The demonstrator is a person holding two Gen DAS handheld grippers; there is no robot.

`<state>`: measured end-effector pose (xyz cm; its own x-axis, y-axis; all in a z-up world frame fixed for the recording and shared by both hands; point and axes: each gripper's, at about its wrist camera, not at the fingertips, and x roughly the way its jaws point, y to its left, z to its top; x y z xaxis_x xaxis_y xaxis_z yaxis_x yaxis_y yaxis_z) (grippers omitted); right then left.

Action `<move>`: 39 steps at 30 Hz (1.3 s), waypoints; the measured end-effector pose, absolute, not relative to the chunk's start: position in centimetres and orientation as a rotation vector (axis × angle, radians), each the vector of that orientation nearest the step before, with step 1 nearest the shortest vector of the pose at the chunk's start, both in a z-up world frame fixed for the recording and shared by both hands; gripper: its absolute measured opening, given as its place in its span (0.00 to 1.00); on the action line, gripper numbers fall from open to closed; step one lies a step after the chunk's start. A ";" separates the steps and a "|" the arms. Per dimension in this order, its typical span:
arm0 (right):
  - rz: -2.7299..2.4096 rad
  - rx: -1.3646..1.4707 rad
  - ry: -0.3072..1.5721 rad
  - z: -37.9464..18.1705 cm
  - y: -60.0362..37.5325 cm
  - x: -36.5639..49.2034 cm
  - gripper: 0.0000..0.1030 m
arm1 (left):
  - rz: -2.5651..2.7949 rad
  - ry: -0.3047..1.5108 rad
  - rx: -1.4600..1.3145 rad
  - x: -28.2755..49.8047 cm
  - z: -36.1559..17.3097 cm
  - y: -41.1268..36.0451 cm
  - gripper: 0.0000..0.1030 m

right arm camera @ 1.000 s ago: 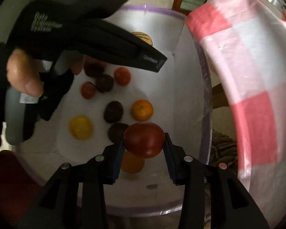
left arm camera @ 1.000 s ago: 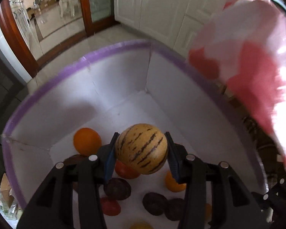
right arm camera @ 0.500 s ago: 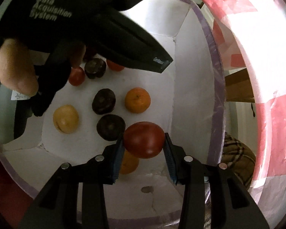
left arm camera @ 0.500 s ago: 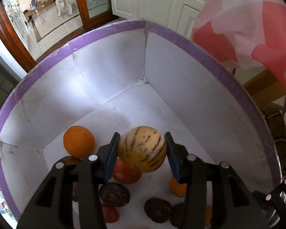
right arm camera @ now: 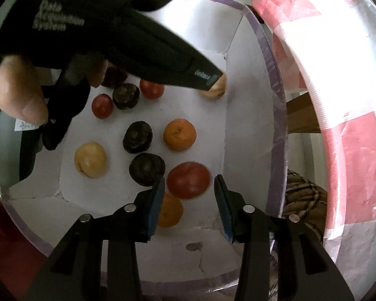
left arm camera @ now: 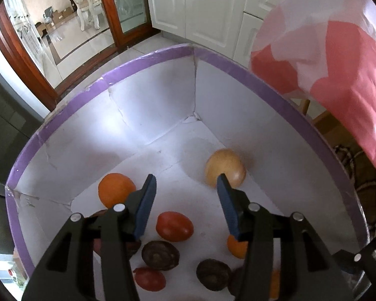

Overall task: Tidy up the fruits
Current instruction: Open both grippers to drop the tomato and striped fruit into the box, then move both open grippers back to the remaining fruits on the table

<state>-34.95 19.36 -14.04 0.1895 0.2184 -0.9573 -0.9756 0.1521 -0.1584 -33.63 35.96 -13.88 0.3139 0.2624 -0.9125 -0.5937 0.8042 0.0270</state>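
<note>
Both grippers over box point(left arm camera: 275, 80): left gripper point(left arm camera: 185, 193) opening, empty; right gripper point(right arm camera: 189, 188) parted (tomato point(right arm camera: 188, 180) loose between pads). Tomato soft, smooth; hold sides gently.

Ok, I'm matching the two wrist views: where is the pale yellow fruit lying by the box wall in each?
Left wrist: the pale yellow fruit sits right of centre, near the right wall, just past the left gripper, whose empty jaws are opening.
Right wrist: top centre, mostly hidden behind that gripper's tip.
Shared landmark: the far corner of the box, with the fruit close to it.
</note>
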 end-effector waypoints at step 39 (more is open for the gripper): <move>0.848 -0.266 0.316 11.5 -4.4 -26.8 0.84 | 0.459 0.580 -0.244 -22.7 11.2 21.3 0.98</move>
